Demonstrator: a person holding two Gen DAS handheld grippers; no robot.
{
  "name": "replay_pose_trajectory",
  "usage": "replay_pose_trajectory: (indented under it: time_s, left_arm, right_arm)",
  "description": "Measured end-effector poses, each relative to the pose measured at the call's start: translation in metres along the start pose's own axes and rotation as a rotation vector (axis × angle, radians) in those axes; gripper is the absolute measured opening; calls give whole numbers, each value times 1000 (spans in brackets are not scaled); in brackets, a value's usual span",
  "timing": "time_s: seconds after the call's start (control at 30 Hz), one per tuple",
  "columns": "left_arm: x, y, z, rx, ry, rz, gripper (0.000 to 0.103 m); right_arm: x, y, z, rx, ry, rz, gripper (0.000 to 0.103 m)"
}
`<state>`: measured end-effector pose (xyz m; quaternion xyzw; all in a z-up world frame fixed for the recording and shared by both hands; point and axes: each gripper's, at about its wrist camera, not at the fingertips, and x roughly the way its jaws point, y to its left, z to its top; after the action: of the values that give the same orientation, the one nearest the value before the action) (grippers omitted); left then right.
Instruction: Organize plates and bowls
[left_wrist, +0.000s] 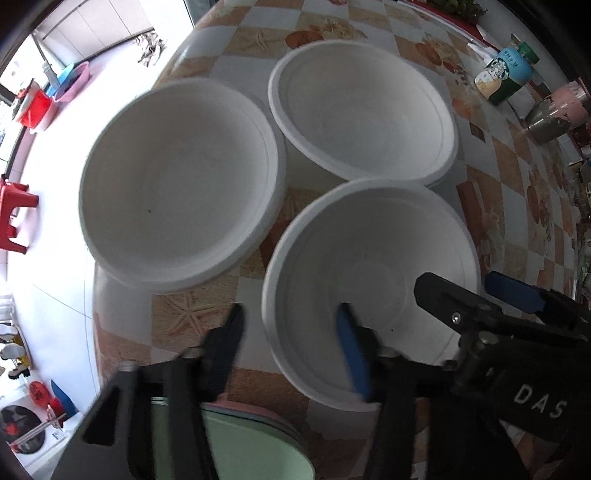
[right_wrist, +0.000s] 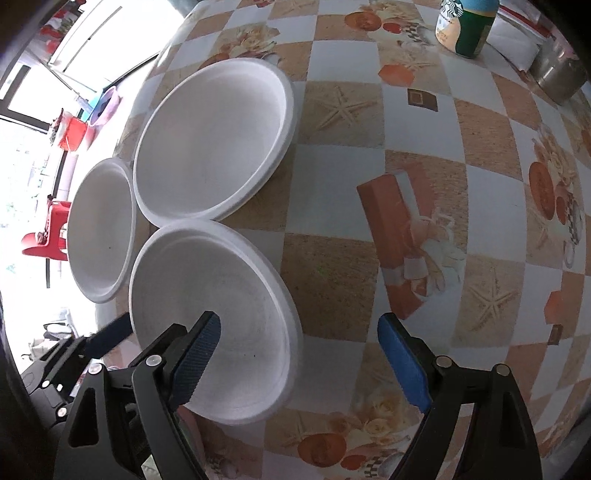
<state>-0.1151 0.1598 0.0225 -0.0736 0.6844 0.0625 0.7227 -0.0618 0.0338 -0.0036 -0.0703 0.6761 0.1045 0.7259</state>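
Nearest white bowl (left_wrist: 369, 295) serving as landmark, sitting on the table (right_wrist: 424, 147) with its checkered shell-and-starfish cloth.

- Left claw (left_wrist: 291, 343): standing wide open, straddling the landmark bowl's near-left rim, one blue pad (left_wrist: 352, 354) hanging inside the bowl, the other finger outside over the cloth.
- Right claw (right_wrist: 299, 354): also gaping wide, straddling the same bowl's right rim, one pad over the bowl's interior, the other over bare cloth.
- Green plate (left_wrist: 236, 446): lying just nearer than the landmark bowl, partly under the left claw, a pink edge showing beneath it.
- Second white bowl (left_wrist: 181, 184): sitting left of the landmark, near the table edge.
- Third white bowl (left_wrist: 364, 110): sitting just beyond the landmark, rims nearly touching.
- Green-capped bottle (left_wrist: 504, 75): standing well beyond and right.
- Metal pot (left_wrist: 548, 123): standing beside the bottle.
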Motion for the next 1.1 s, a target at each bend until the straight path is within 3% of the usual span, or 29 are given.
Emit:
replay_pose_trajectory:
  time_s: [0.03,0.07,0.13,0.5,1.1]
  left_arm:
    - [3,-1,0,1,11,-6,32]
    - [5,-2,0,4,14,-6,27]
    - [5,-6,-1,18,13,-10,23]
    - [3,-48,-16,122,-1,19,22]
    - [7,-166,-79,355,23,13,22]
  right_arm:
    - [1,0,0,-1,6,8,59]
    - [3,0,-1,2,14,9,53]
    - [6,-3,-4,11,30,21,31]
    - [-5,-42,-35,48,30,37,31]
    - [-39,-149,-121,226,31,18,31]
